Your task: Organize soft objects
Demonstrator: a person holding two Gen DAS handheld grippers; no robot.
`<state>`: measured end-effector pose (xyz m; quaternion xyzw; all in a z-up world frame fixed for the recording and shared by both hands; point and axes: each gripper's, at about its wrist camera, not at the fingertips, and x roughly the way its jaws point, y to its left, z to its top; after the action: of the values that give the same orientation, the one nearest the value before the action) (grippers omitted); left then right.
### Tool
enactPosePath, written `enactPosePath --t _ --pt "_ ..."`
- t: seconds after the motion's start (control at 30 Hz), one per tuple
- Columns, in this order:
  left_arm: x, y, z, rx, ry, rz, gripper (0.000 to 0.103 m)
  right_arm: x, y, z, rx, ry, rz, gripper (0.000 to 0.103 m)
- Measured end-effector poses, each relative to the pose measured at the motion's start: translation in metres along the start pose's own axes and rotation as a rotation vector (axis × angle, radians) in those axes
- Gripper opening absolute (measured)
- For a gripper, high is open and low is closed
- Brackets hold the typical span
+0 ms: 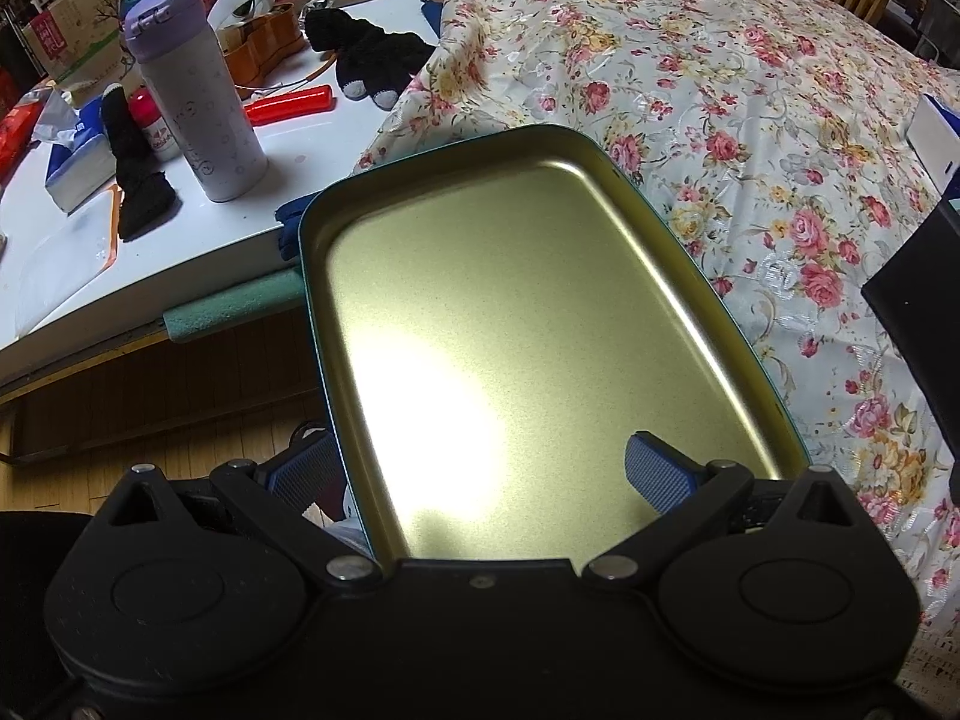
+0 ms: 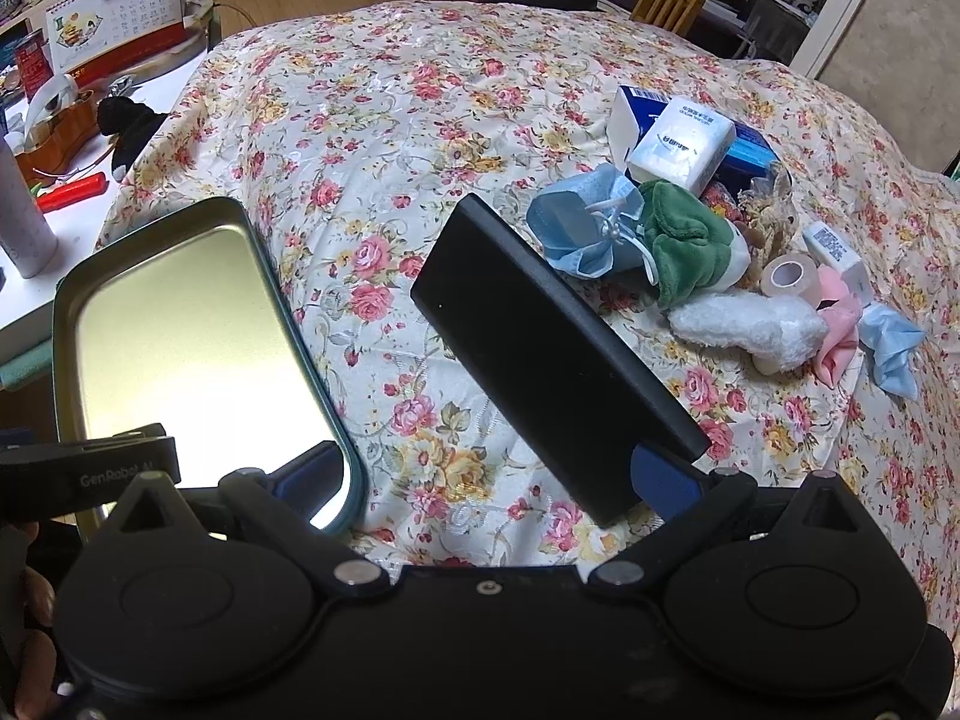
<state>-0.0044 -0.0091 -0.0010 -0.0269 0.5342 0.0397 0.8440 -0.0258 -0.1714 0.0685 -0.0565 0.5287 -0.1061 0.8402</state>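
A floral cloth [image 2: 420, 138] covers the bed, broad and bare across its middle. Left of it, a white bench [image 1: 180, 240] carries a bottle [image 1: 198, 96] and black socks [image 1: 372, 60] near its edge. The left gripper [image 1: 486, 468] clamps the gold tin lid [image 1: 510, 330] by its near rim. The right gripper [image 2: 492, 474] pinches a black box [image 2: 552, 348] at its near corner. The soft things [image 2: 690, 240] lie heaped at the cloth's far right.
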Motion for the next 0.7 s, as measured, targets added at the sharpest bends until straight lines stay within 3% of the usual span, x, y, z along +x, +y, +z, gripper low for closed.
enactPosePath --t 0.7 --pt "0.0034 -0.0011 -0.0020 -0.001 0.012 0.004 0.099 0.0030 0.0026 -0.0010 -0.006 0.010 0.011 0.102"
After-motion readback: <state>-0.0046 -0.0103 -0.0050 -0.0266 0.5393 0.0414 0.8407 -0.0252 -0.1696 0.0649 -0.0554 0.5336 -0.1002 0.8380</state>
